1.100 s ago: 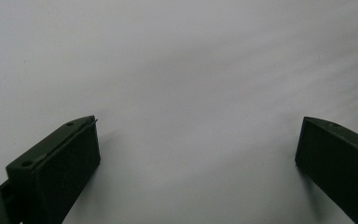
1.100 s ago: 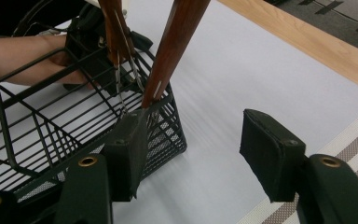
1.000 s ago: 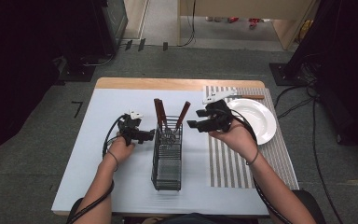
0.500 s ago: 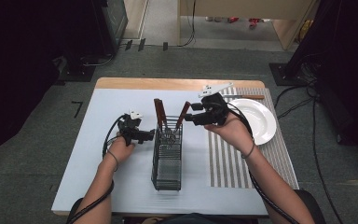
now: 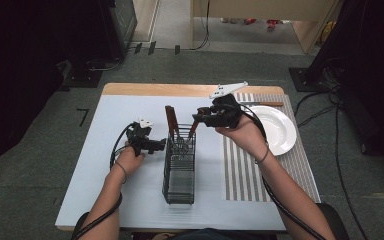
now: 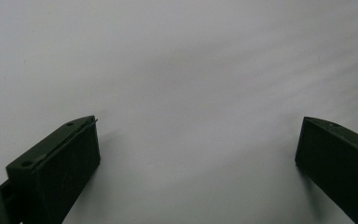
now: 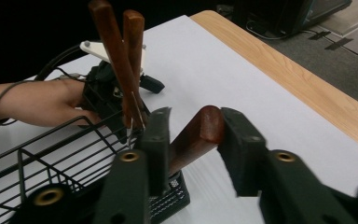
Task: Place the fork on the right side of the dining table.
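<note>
The right gripper (image 7: 189,135) is closing its jaws around a wooden utensil handle (image 7: 193,137) leaning in the wire cutlery basket (image 5: 180,167), presumably for extraction. Beside that basket, the left gripper (image 5: 152,145) is resting open-jawed on the surface (image 5: 110,125).

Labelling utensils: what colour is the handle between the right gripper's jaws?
Reddish-brown wood; the rounded wooden handle shows best in the right gripper view.

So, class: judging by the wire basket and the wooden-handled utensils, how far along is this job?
Apparently done: two wooden handles stand in the wire basket. In hand: the right gripper has its jaws around a third handle. Left: one utensil beside the plate; the left gripper is open.
</note>
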